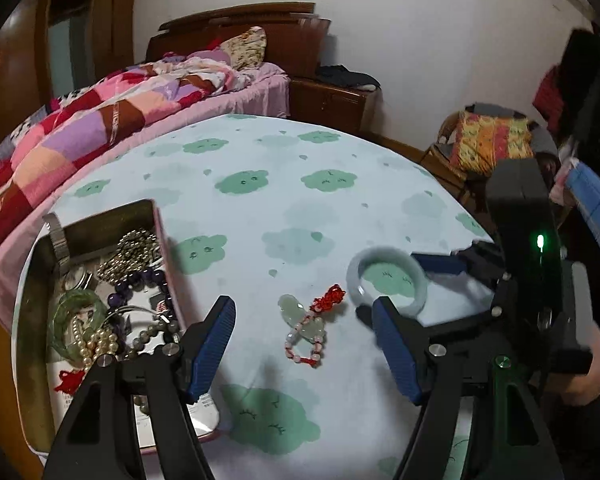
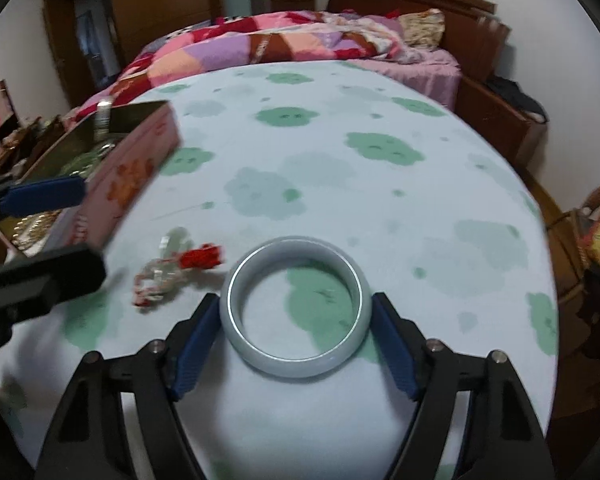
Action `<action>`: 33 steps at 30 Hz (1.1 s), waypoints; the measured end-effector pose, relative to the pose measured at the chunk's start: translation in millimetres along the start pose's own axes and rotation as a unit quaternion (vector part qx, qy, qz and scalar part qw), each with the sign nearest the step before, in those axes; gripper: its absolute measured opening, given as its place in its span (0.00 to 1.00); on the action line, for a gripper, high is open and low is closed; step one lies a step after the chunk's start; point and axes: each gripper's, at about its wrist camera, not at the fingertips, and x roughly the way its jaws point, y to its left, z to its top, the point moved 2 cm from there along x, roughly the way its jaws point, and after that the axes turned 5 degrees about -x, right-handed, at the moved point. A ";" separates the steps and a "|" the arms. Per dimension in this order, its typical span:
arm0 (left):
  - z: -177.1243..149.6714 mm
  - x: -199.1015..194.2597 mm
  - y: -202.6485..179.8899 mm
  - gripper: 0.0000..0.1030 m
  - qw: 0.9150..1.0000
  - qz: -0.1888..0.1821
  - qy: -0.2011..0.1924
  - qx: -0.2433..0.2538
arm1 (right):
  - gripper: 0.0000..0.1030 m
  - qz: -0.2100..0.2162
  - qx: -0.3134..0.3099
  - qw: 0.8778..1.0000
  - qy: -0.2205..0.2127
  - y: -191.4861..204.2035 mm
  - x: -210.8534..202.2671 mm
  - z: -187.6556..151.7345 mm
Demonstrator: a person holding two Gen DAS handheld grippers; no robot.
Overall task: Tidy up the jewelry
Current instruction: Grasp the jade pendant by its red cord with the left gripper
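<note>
Bangle (image 2: 296, 308) btwn R gripper (image 2: 296, 320) pads, both touching.

Home bedroom: bed (image 1: 204, 76) with patchwork quilt (image 2: 260, 46), wooden headboard (image 2: 452, 12), wardrobe (image 2: 148, 4), nightstand (image 1: 332, 102).

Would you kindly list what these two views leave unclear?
- Pink rectangular tin box: near end hidden behind the left tool's fingers, left wrist view.
- Red-tasselled pale green pendant bracelet: motion-blurred, right wrist view.
- Right tool pads against the pale grey-green jade bangle: contact unclear.
</note>
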 end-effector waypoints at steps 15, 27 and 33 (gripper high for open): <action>-5.5 48.0 -20.4 0.69 0.997 0.033 0.055 0.044 | 0.76 -0.023 0.042 0.999 -0.018 -36.0 -7.6 -4.6; -10.1 51.3 -11.4 0.09 0.998 -0.001 0.068 0.019 | 0.76 -0.019 0.046 0.998 -0.029 -39.0 -9.1 -6.2; -3.2 23.1 -6.6 0.09 0.999 -0.003 0.031 0.007 | 0.76 0.000 0.061 0.997 -0.041 -41.2 -13.8 -6.2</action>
